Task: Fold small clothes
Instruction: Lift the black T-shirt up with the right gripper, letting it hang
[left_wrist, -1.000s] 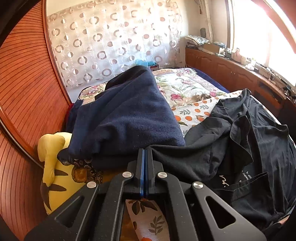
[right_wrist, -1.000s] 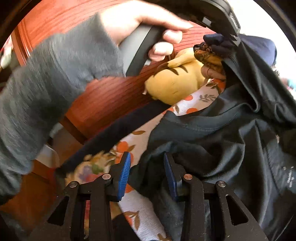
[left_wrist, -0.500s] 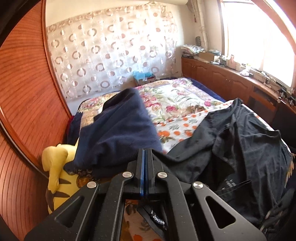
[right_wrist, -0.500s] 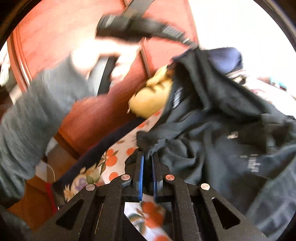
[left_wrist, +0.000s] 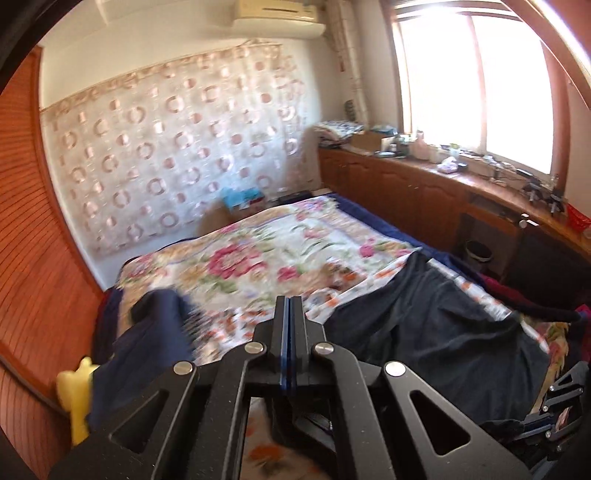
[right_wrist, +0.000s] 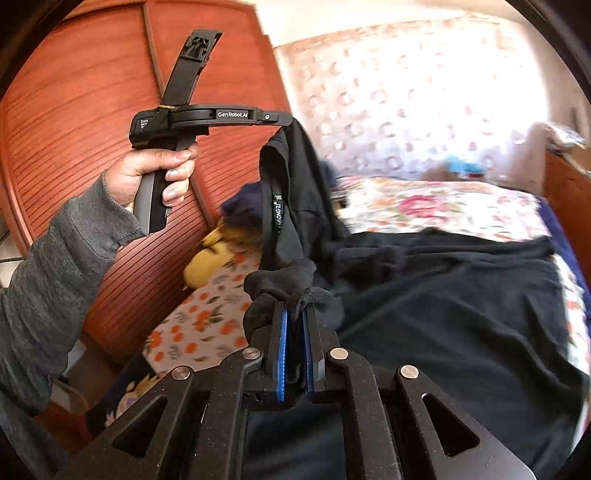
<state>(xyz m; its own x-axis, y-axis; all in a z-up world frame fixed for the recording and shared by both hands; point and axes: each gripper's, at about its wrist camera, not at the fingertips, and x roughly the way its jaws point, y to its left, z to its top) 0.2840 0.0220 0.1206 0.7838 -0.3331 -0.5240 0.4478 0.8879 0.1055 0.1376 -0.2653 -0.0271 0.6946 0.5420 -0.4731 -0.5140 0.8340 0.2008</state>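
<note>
Here the black garment (right_wrist: 461, 295) lies spread over the floral bedspread (right_wrist: 436, 206), with one edge lifted off the bed at two points. The right gripper (right_wrist: 294, 325) is clamped on a bunched fold of that cloth, which bulges out just past its blue-lined fingertips (right_wrist: 282, 332). Up and to the left of those fingers, the left gripper (right_wrist: 284, 120), held in the person's left hand (right_wrist: 155, 173), pinches the garment's neckband, so the printed collar strip hangs straight down from its tip. In the left wrist view the left gripper (left_wrist: 290, 306) has its fingers pressed together, and the garment (left_wrist: 436, 332) spreads to their right. Left of the fingers sits a navy blanket (left_wrist: 147, 339), and beyond it a yellow plush toy (left_wrist: 77, 398) against the wooden panel (left_wrist: 33, 258)
</note>
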